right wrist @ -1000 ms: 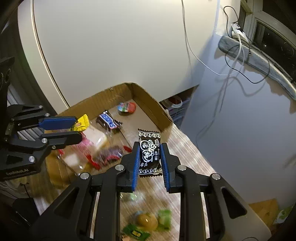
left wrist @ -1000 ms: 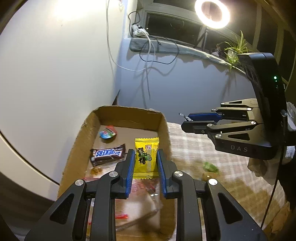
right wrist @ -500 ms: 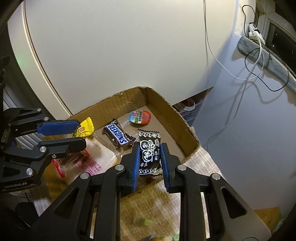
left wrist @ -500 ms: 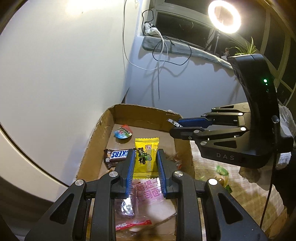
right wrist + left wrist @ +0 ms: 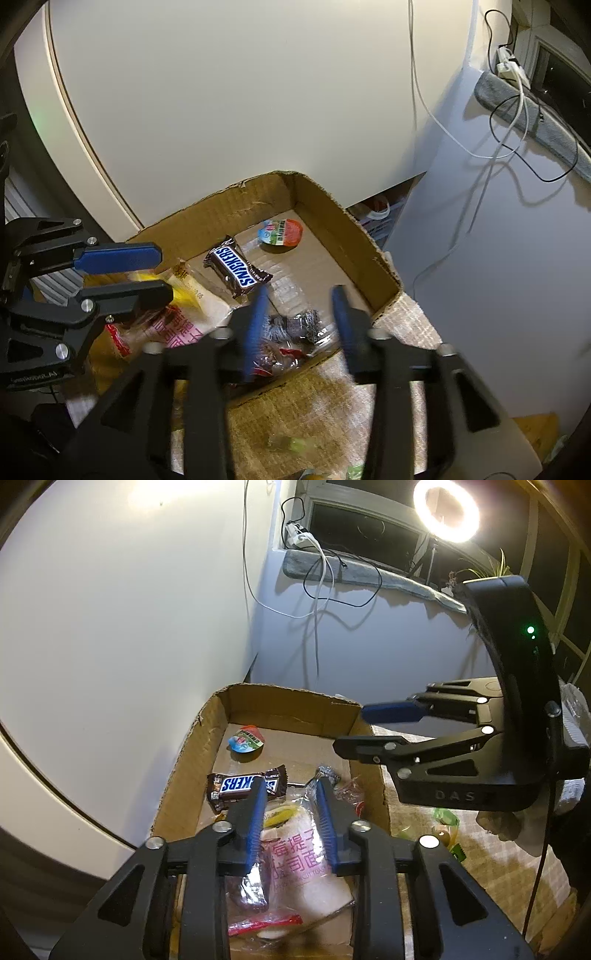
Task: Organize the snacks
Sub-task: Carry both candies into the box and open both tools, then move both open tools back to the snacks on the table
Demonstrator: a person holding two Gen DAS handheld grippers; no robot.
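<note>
A cardboard box point(image 5: 192, 738) point(image 5: 354, 236) holds a Snickers bar point(image 5: 245, 784) point(image 5: 236, 267), a round jelly cup point(image 5: 245, 738) point(image 5: 280, 232), a bread pack with pink print point(image 5: 299, 864) point(image 5: 181, 332) and clear-wrapped sweets. My left gripper point(image 5: 290, 794) point(image 5: 159, 271) is open over the box; the yellow candy point(image 5: 279, 814) lies below it on the bread pack. My right gripper point(image 5: 301, 299) point(image 5: 354, 727) is open above the box's near corner; the black candy point(image 5: 299, 323) point(image 5: 327, 771) lies in the box below it.
The box sits on a checked tablecloth point(image 5: 306, 402) point(image 5: 480, 849). Green-wrapped sweets lie on the cloth point(image 5: 445, 819) point(image 5: 288, 441). A white curved panel point(image 5: 221, 110) stands behind the box. Cables hang from a window sill point(image 5: 332, 565).
Both grippers have opened. The yellow candy dropped from the left gripper and the black candy from the right gripper into the box. Both moved further over the box.
</note>
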